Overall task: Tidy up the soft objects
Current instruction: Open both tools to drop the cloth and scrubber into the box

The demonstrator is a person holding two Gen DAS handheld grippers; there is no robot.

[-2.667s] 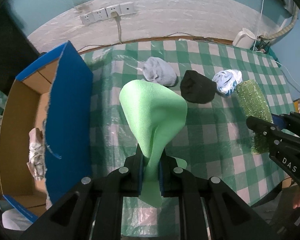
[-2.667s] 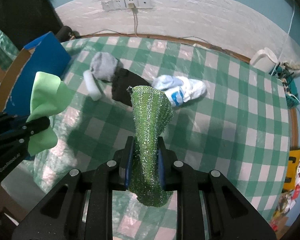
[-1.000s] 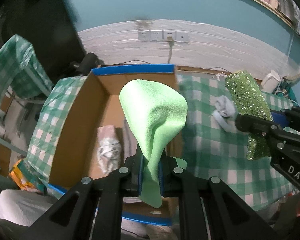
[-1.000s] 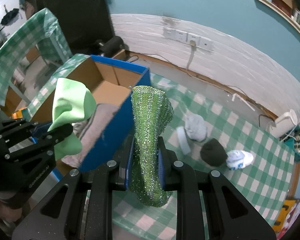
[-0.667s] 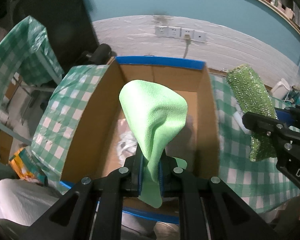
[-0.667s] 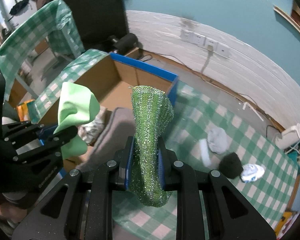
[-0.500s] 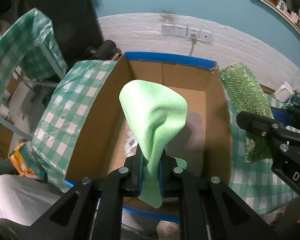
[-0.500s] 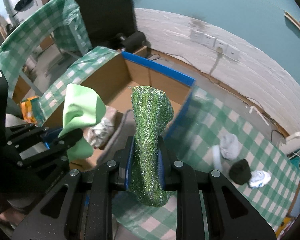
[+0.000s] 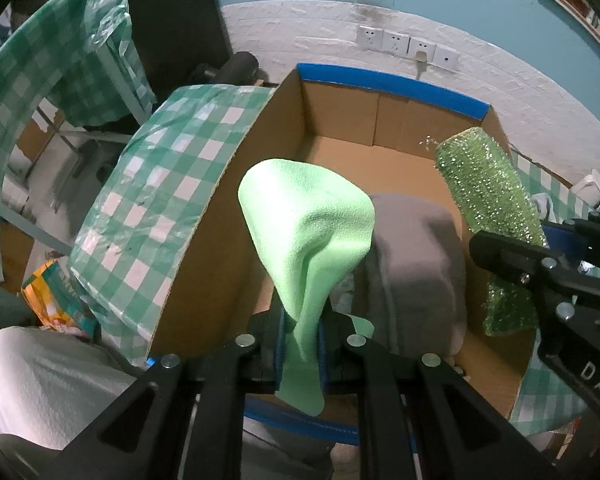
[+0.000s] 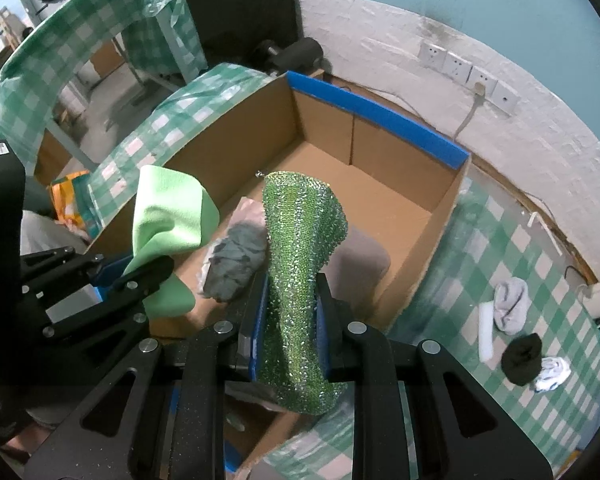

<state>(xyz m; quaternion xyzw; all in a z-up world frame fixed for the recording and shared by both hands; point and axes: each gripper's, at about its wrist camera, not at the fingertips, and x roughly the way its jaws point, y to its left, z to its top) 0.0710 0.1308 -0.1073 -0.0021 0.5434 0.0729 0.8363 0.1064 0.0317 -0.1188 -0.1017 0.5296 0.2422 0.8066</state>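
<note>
My left gripper is shut on a light green cloth and holds it over the near end of an open cardboard box with blue-taped rims. My right gripper is shut on a sparkly green cloth, also above the box. In the box lie a folded grey cloth and a crumpled grey rag. The sparkly cloth and the light green cloth each show in the other wrist view.
On the green checked table to the right of the box lie a pale grey sock, a white roll, a black sock and a white-blue bundle. A wall with sockets is behind. Another checked table stands left of the box.
Both grippers have swung from the table to over the box, each still holding its cloth. In the last half second both moved a little further in over the box.
</note>
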